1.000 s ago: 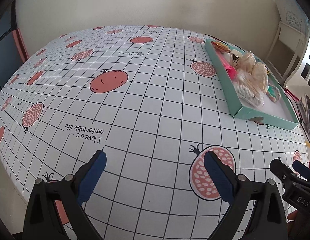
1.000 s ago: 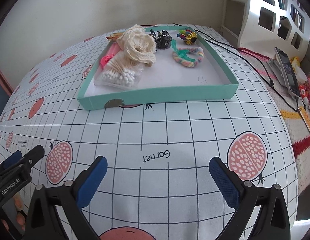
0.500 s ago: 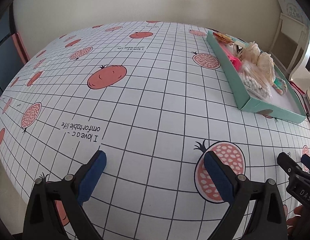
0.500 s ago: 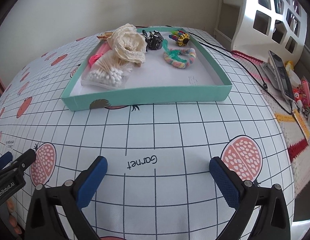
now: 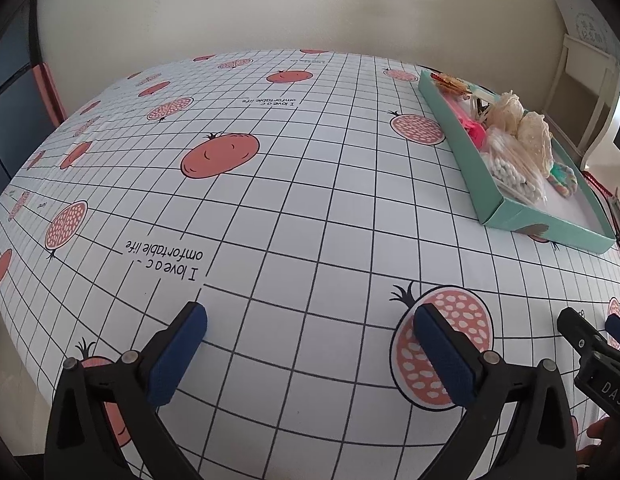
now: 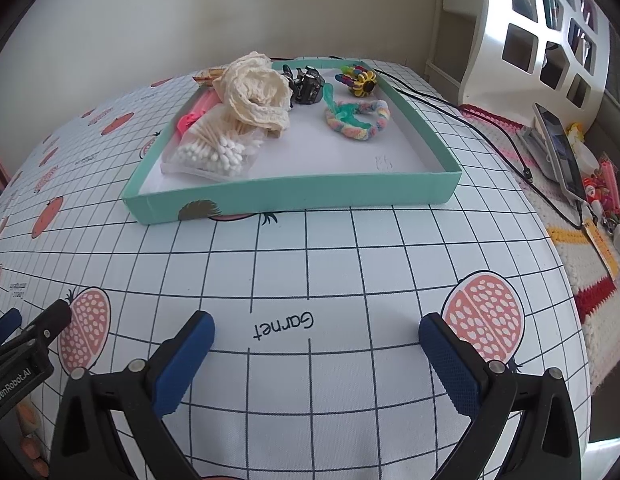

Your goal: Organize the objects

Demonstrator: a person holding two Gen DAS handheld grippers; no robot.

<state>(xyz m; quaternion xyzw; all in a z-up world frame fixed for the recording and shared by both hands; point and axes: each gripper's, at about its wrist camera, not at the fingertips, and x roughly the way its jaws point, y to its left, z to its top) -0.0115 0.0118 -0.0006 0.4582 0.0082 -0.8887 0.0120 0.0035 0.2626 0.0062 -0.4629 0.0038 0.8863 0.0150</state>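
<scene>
A teal tray [image 6: 294, 194] [image 5: 465, 156] lies on the table and holds a cream lace roll [image 6: 254, 94], a bag of cotton swabs [image 6: 214, 148], a pink item [image 6: 194, 114], a black hair clip [image 6: 306, 84], a pastel scrunchie [image 6: 359, 120] and a multicoloured clip [image 6: 357, 78]. My right gripper [image 6: 315, 342] hangs open over the cloth a short way in front of the tray, empty. My left gripper [image 5: 310, 334] is open and empty too, left of the tray over bare cloth. Each gripper's black tip shows at the edge of the other's view.
A white gridded tablecloth with pomegranate prints [image 5: 270, 200] covers the table. Right of it stand a white cubby shelf [image 6: 549, 40], a phone on a stand [image 6: 557, 148], a black cable [image 6: 489, 136] and small clutter on a knitted mat [image 6: 589, 280]. A wall runs behind.
Both grippers have shifted a little: the tray sits nearer and more centred in the right view, and slightly lower in the left view. Jaws stay open.
</scene>
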